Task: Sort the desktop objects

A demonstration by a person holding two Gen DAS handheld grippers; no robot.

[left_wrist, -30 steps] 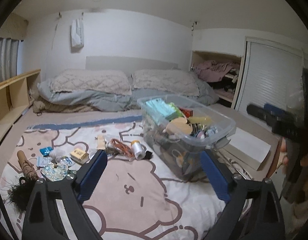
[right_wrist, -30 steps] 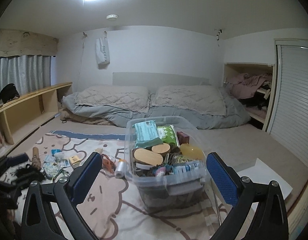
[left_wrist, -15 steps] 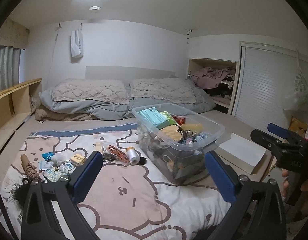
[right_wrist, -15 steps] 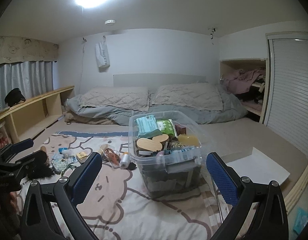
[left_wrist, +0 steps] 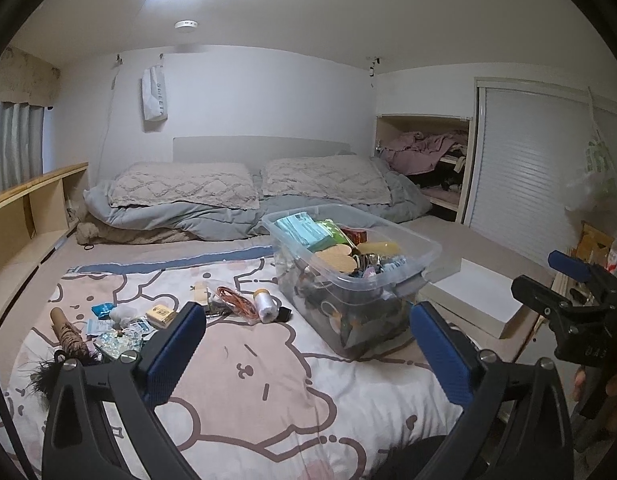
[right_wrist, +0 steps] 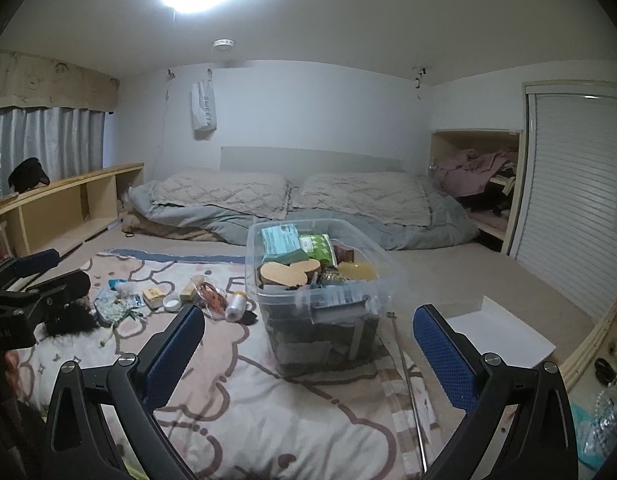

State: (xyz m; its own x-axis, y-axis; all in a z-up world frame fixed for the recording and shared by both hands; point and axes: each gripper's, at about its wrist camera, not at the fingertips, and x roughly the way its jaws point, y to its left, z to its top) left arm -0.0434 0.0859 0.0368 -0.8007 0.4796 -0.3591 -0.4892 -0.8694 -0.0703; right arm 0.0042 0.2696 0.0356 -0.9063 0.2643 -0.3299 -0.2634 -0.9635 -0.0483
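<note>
A clear plastic bin (left_wrist: 412, 258) (right_wrist: 372, 260) packed with small items stands on a pink cartoon blanket (left_wrist: 248, 384) (right_wrist: 236, 396). Loose objects lie to its left: a white thread spool (left_wrist: 265, 305) (right_wrist: 235, 305), an orange cord bundle (left_wrist: 233, 298), a yellow packet (left_wrist: 161, 314), a brown roll (left_wrist: 64, 328) and a black fluffy thing (right_wrist: 70, 320). My left gripper (left_wrist: 308, 352) hangs open well short of the bin, nothing between its blue pads. My right gripper (right_wrist: 308, 354) is open too and empty, back from the bin.
A white flat box (left_wrist: 474, 300) (right_wrist: 496, 334) lies right of the bin. Pillows and a grey duvet (left_wrist: 212, 208) fill the back. A wooden shelf (right_wrist: 68, 204) runs along the left wall, a closet (left_wrist: 432, 164) at right. A thin metal rod (right_wrist: 406, 376) lies on the blanket edge.
Both grippers have drawn back from the bin, which looks smaller and farther now. Both views have tilted up, showing more ceiling. Neither gripper holds anything.
</note>
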